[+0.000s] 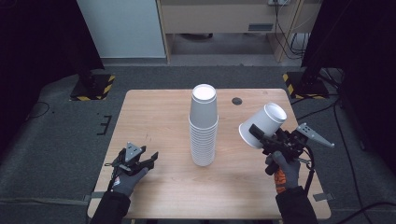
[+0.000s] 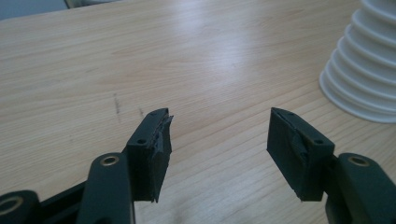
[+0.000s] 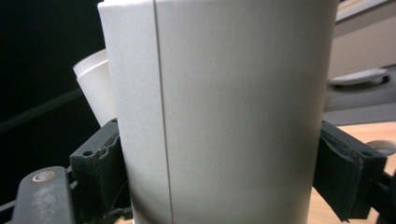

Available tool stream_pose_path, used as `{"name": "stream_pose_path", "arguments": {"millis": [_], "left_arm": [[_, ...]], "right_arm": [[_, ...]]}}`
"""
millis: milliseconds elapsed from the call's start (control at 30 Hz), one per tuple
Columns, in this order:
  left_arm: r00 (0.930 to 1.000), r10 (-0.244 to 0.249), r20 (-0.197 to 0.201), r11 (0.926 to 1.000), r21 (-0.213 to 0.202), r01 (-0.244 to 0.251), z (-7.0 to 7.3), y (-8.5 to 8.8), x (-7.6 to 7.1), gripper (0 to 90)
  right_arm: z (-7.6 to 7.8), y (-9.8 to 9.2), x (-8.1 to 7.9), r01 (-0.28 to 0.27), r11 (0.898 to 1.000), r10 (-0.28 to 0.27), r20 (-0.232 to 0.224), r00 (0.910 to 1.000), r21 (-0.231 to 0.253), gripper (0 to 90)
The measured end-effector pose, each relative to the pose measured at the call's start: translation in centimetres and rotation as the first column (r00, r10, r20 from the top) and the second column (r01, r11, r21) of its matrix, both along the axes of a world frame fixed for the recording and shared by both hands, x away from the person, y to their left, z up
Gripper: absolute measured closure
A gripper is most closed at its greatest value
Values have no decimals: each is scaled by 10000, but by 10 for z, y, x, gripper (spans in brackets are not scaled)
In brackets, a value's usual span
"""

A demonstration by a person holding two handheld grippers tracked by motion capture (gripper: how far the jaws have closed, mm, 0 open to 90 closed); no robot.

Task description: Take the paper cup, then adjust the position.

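A tall stack of white paper cups (image 1: 203,126) stands upside down in the middle of the wooden table (image 1: 154,116). Its ribbed base (image 2: 364,70) is at the right edge of the left gripper view. My left gripper (image 1: 152,157) hovers low over the table's front left, jaws apart with nothing but bare wood between them (image 2: 219,135). At the front right, my right gripper (image 1: 256,133) is shut on a single white cup (image 1: 262,125), held tilted above the table. In the right gripper view the cup's wall (image 3: 224,112) sits between both pads (image 3: 100,154).
A small dark round spot (image 1: 237,101) marks the table's far side, right of the stack. Two black stands with yellow-striped bases (image 1: 91,88) (image 1: 303,84) flank the table's far corners. A wooden cabinet (image 1: 219,18) is at the back.
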State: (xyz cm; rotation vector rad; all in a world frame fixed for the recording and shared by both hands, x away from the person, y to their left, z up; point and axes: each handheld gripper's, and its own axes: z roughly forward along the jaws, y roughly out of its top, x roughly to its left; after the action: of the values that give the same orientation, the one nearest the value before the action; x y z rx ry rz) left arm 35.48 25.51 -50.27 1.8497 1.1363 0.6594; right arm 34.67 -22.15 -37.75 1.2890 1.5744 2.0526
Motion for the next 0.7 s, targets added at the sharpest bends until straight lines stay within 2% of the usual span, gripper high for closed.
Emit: {"name": "stream_pose_path", "arguments": {"millis": [33, 67, 167, 300, 467, 500, 533, 567, 600, 667, 700], "left_arm": [[10000, 0, 0, 10000, 0, 0, 0, 0, 0, 385], [9995, -151, 288, 9999, -42, 152, 1, -2, -1, 383], [9974, -333, 631, 9977, -576, 369, 4, -6, -3, 379], [9925, -556, 1085, 9940, -873, 652, 11, -13, -8, 374], [9798, -972, 1746, 9846, -1270, 1203, 20, -28, -16, 377], [9798, -972, 1746, 9846, -1270, 1203, 20, -28, -16, 379], [9742, -1141, 1947, 9815, -1295, 1408, 22, -36, -21, 380], [9742, -1141, 1947, 9815, -1295, 1408, 22, -36, -21, 380], [9685, -1327, 2107, 9790, -1249, 1613, 24, -41, -24, 380], [9667, -1361, 2169, 9781, -1260, 1660, 24, -43, -26, 381], [9620, -1494, 2287, 9740, -1337, 1830, 25, -48, -28, 381]], "right_arm": [[-2, -1, 0, -15, 9999, 15, -13, 10000, 103, 156], [-4, -1, 0, 22, 10000, -22, -38, 10000, 88, 156], [-6, -1, 0, 43, 10000, -42, -174, 9998, 82, 156], [-10, -2, 0, 60, 9994, -49, -331, 9994, 336, 155], [-18, -3, -3, 153, 9993, -131, -607, 9981, 351, 155], [-18, -3, -3, 153, 9993, -131, -607, 9981, 351, 155], [-21, -5, -4, 107, 9982, -59, -799, 9968, 592, 155], [-21, -5, -4, 107, 9982, -59, -799, 9968, 592, 155], [-22, -7, -5, 81, 9973, -19, -860, 9963, 727, 155], [-23, -7, -5, 125, 9973, -57, -924, 9957, 726, 155], [-25, -9, -6, 162, 9974, -94, -960, 9953, 701, 155]]}}
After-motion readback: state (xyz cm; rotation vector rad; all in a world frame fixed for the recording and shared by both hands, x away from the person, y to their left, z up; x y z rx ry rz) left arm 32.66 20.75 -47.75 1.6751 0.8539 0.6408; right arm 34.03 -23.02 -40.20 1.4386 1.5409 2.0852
